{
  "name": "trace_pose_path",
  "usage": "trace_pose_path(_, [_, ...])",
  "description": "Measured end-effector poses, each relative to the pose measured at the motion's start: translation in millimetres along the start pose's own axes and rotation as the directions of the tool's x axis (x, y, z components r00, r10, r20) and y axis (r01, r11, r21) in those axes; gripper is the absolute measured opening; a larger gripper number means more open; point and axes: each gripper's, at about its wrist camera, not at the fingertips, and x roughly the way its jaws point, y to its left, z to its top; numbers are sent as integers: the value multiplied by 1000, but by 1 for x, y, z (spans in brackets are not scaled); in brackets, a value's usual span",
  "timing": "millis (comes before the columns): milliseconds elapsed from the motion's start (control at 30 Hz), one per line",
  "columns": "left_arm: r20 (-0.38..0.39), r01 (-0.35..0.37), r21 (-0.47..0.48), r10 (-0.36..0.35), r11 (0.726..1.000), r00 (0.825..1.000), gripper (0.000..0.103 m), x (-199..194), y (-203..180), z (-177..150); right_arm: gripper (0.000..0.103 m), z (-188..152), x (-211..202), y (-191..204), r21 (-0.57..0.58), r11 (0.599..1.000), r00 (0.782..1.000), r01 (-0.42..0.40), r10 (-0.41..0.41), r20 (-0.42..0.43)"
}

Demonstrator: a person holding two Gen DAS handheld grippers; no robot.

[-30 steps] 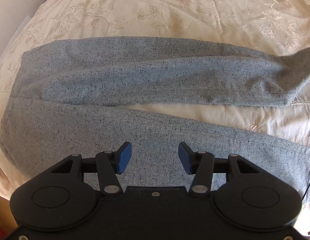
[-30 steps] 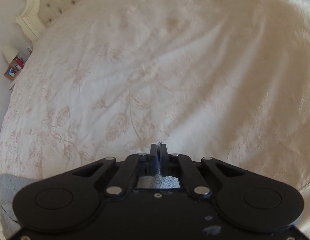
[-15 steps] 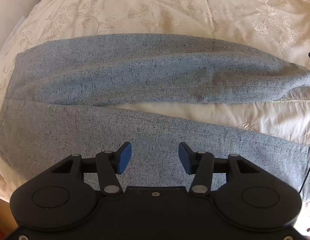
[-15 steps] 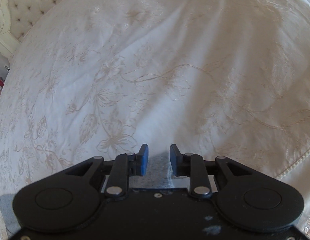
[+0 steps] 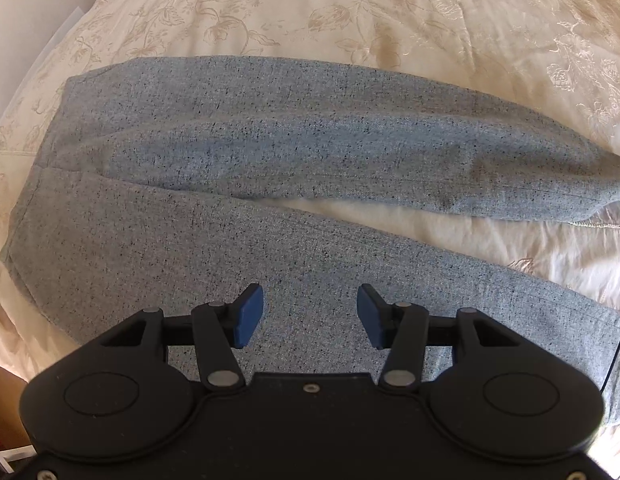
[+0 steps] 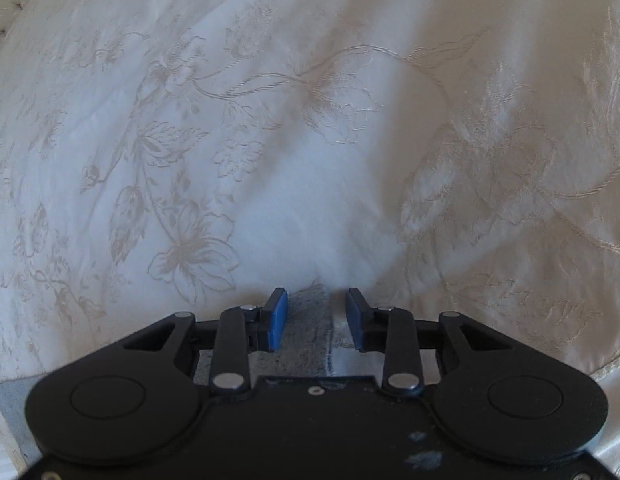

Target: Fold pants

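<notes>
Your right gripper (image 6: 316,318) has its blue pads standing apart over a strip of grey cloth, the end of the pants (image 6: 310,328) lying between them; its jaws have just been closing, but the pads press on nothing you can see, and a clear gap shows on each side of the strip. Whether the pad tips touch the cloth below is hidden by the gripper's own body. Your left gripper (image 5: 310,316) hangs wide apart above the near leg of the pants (image 5: 269,184), holding nothing.

From the left wrist view, the pants lie spread across the cream flowered bedspread (image 5: 390,12), waist to the left, the two legs running right and parting into a narrow wedge of bare cover. The far leg's hem runs to the picture's right edge; the near leg passes under the gripper and is cut off low right. In the right wrist view, only the strip and a grey corner at lower left show.
</notes>
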Motion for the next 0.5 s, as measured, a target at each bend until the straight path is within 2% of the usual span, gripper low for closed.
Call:
trace_pose_path(33, [4, 1, 1, -1, 1000, 1000, 57, 1, 0, 4, 7, -4, -4, 2, -15, 999, 999, -43, 44, 20])
trace_pose_path(100, [17, 13, 7, -13, 1000, 1000, 57, 0, 0, 16, 6, -14, -23, 12, -93, 990, 989, -108, 116, 89])
trace_pose_path(167, [35, 31, 13, -31, 999, 999, 57, -1, -1, 33, 6, -28, -46, 24, -205, 969, 974, -136, 169, 151])
trace_pose_path(233, [49, 59, 18, -60, 998, 997, 57, 1, -3, 55, 6, -48, -71, 34, -335, 929, 955, -155, 229, 191])
trace_pose_path(333, [48, 107, 3, -107, 994, 993, 57, 8, -7, 90, 6, -79, -103, 37, -470, 865, 931, -175, 300, 207])
trace_pose_path(433, [29, 166, -37, -165, 985, 986, 57, 20, -10, 124, 6, -107, -121, 29, -546, 824, 927, -152, 311, 211])
trace_pose_path(500, [11, 182, -59, -181, 982, 983, 58, 30, -13, 143, 6, -118, -126, 15, -552, 822, 934, -141, 295, 201])
